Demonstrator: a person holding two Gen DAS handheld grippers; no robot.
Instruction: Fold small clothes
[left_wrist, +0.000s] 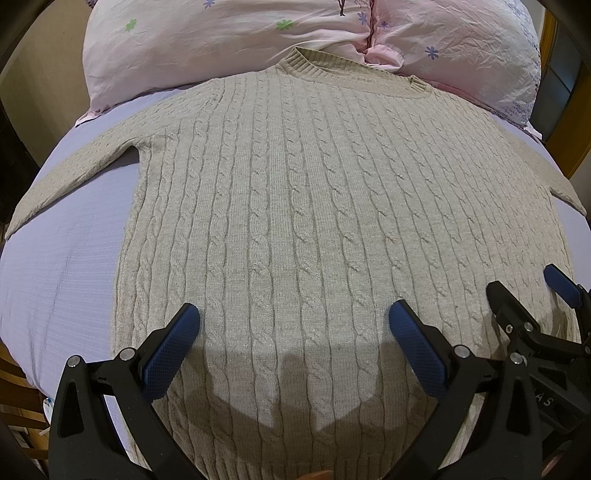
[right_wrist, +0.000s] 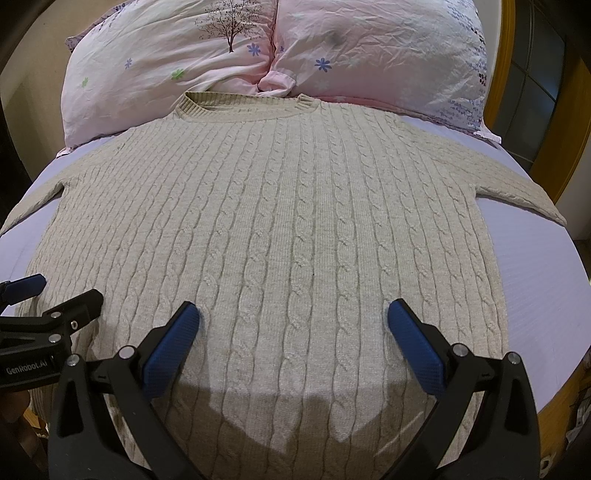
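Note:
A beige cable-knit sweater (left_wrist: 314, 192) lies flat and spread out on the bed, collar at the far end, sleeves out to both sides; it also shows in the right wrist view (right_wrist: 295, 206). My left gripper (left_wrist: 293, 321) is open and empty, held over the sweater's lower left part. My right gripper (right_wrist: 293, 321) is open and empty over the lower right part. The right gripper also shows at the right edge of the left wrist view (left_wrist: 524, 291). The left gripper shows at the left edge of the right wrist view (right_wrist: 59, 291). The hem is hidden under the grippers.
The sweater rests on a lavender bedsheet (left_wrist: 62, 266). Two pink flowered pillows (left_wrist: 221, 40) (right_wrist: 376, 55) lie at the head of the bed, just behind the collar. A wooden bed frame (right_wrist: 506, 66) runs along the right side.

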